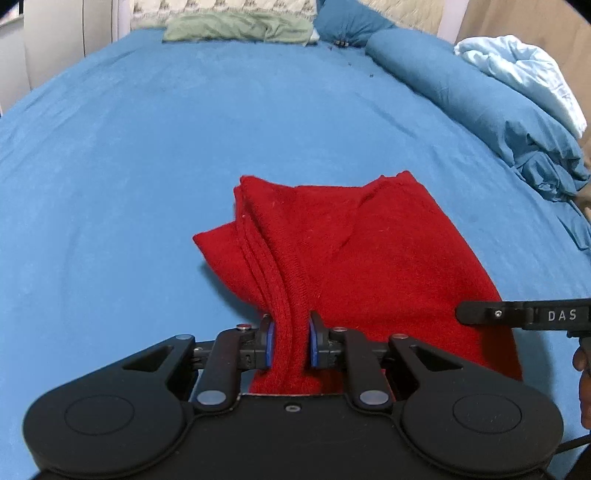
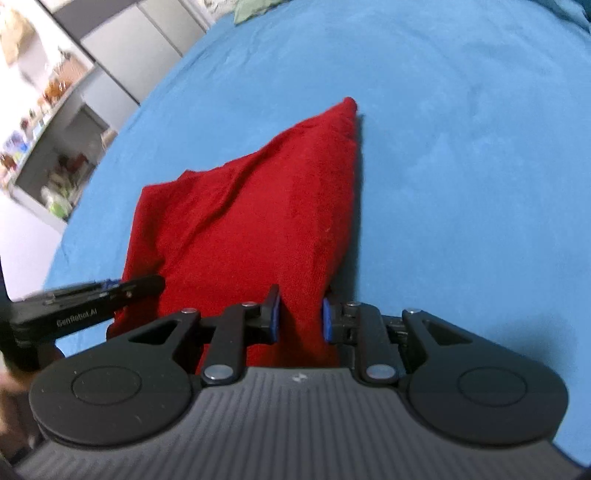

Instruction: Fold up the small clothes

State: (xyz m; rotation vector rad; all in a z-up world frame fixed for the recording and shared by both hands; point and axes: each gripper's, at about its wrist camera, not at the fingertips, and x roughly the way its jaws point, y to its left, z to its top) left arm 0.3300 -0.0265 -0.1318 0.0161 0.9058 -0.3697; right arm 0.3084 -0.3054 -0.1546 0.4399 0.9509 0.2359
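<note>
My left gripper (image 1: 290,341) is clamped on a bunched, ribbed edge of the red knit garment (image 1: 354,251), the blue pads (image 1: 270,345) pressing the cloth from both sides with only the thickness of the folds between them. My right gripper (image 2: 300,317) is likewise closed narrow on another edge of the same red knit garment (image 2: 243,229), its blue pads (image 2: 326,321) squeezing a thick gather of the fabric. From each grip the cloth runs away from me and down onto the blue bed sheet (image 1: 147,166), where the far part lies in loose layers, one corner pointing away from me in the right wrist view. In the left wrist view the stacked edges show several layers at the left side of the garment.

Each gripper shows in the other's camera: the right one's black finger comes in from the right edge over the cloth's near corner, and the left one's comes in from the left beside the garment.

At the head of the bed lie a pale green cloth (image 1: 240,27), a blue pillow (image 1: 351,20) and a blue duvet (image 1: 480,99) with a light blue-white cloth (image 1: 524,70) on top of it. Off the bed's left side the right wrist view shows blurred shelving (image 2: 48,110).
</note>
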